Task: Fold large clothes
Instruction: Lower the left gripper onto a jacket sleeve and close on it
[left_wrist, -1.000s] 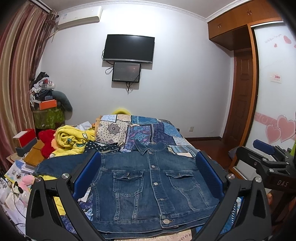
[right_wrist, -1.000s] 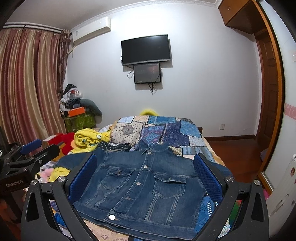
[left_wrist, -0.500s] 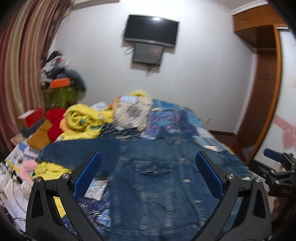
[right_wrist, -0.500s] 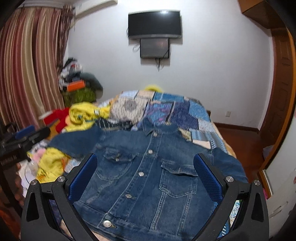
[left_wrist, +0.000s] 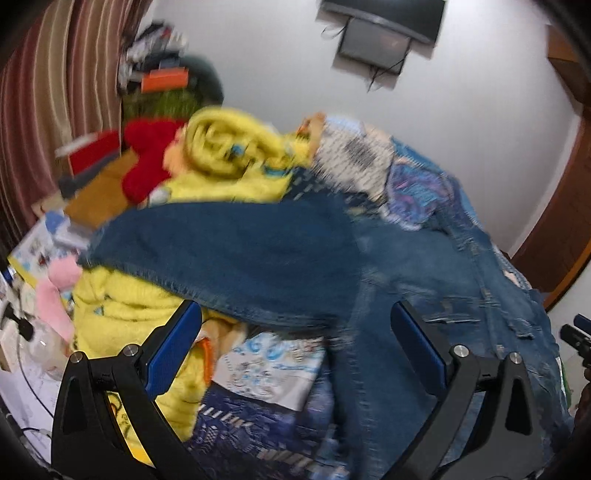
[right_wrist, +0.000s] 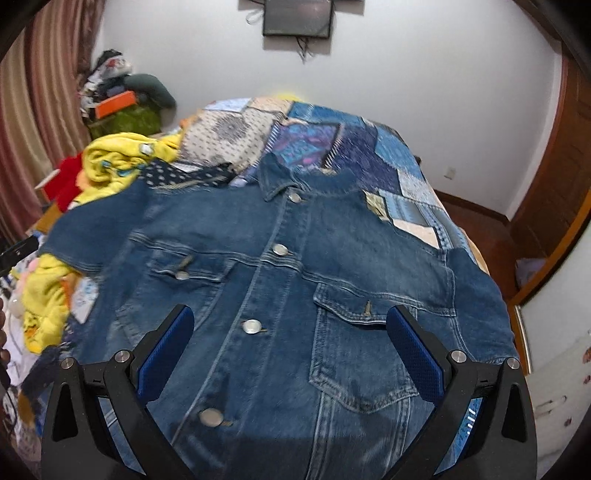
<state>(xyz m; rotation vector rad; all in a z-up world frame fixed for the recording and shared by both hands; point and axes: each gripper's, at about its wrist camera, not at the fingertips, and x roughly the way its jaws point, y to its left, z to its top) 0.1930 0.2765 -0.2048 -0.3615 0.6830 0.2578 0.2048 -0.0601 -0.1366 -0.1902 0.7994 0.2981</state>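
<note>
A blue denim jacket lies front up, buttoned, on a patchwork-covered bed, collar toward the far wall. In the left wrist view its left sleeve stretches out over yellow cloth. My left gripper is open and empty, just short of that sleeve's near edge. My right gripper is open and empty, low over the jacket's lower front, above the button placket. The left wrist view is blurred.
Yellow blanket and red plush pile up at the bed's left. Books and clutter lie beside it. Striped curtains stand at left, a wooden door at right, a screen on the far wall.
Both grippers have moved down and forward toward the jacket. The left one has swung left to the sleeve; the right one has closed in on the jacket front. Both stay open.
</note>
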